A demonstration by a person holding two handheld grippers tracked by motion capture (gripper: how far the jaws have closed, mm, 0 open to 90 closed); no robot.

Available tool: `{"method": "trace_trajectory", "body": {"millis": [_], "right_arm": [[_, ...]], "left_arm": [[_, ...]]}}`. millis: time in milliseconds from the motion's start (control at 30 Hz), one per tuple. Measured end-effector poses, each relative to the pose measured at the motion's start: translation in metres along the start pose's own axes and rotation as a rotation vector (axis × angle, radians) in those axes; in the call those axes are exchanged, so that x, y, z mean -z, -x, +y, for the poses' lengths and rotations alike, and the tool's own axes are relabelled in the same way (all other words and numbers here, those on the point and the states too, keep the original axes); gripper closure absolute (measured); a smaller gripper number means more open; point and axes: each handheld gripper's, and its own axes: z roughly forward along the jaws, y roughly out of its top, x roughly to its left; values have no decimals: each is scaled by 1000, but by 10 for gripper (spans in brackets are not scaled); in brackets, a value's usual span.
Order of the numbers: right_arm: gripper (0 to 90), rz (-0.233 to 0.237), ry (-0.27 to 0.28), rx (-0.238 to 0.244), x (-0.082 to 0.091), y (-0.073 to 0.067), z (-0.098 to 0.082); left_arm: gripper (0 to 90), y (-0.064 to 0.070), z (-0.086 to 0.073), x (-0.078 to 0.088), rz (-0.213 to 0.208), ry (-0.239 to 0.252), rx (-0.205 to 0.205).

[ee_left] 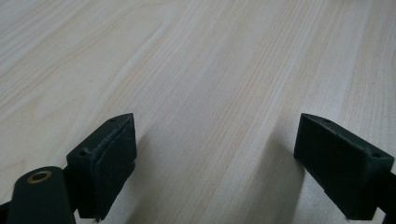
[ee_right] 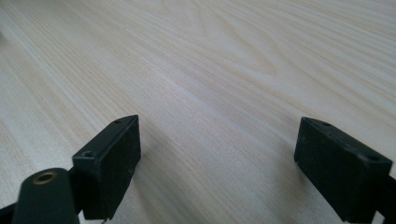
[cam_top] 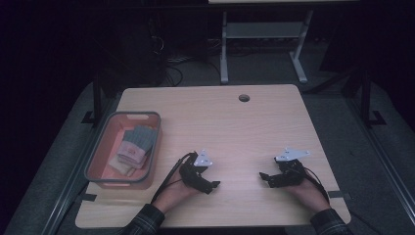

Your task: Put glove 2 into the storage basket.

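My left gripper [cam_top: 214, 186] rests low on the wooden table [cam_top: 235, 127] near its front, left of centre, pointing right. In the left gripper view its jaws stand wide apart [ee_left: 212, 163] with bare wood between them. My right gripper [cam_top: 263, 177] sits on the table at the front right, pointing left toward the other one. Its jaws are also wide apart [ee_right: 217, 163] over bare wood, holding nothing. A pink bin with a grey rim [cam_top: 98, 161] stands at the table's left and holds folded cloth items [cam_top: 136, 145], grey and pink.
A round cable hole [cam_top: 243, 98] lies near the table's far edge. Beyond the table stand the legs of a white desk frame [cam_top: 224, 54] on a dark floor. Cables trail from both grippers toward the front edge.
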Motion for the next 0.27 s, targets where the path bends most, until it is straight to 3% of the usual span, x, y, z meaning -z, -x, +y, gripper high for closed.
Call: {"method": "trace_trajectory", "body": {"millis": [67, 267], "right_arm": [[144, 0, 0, 0, 0, 0, 0], [144, 0, 0, 0, 0, 0, 0]], "left_arm": [[123, -1, -2, 0, -7, 21, -5], [123, -1, -2, 0, -9, 23, -8]]}}
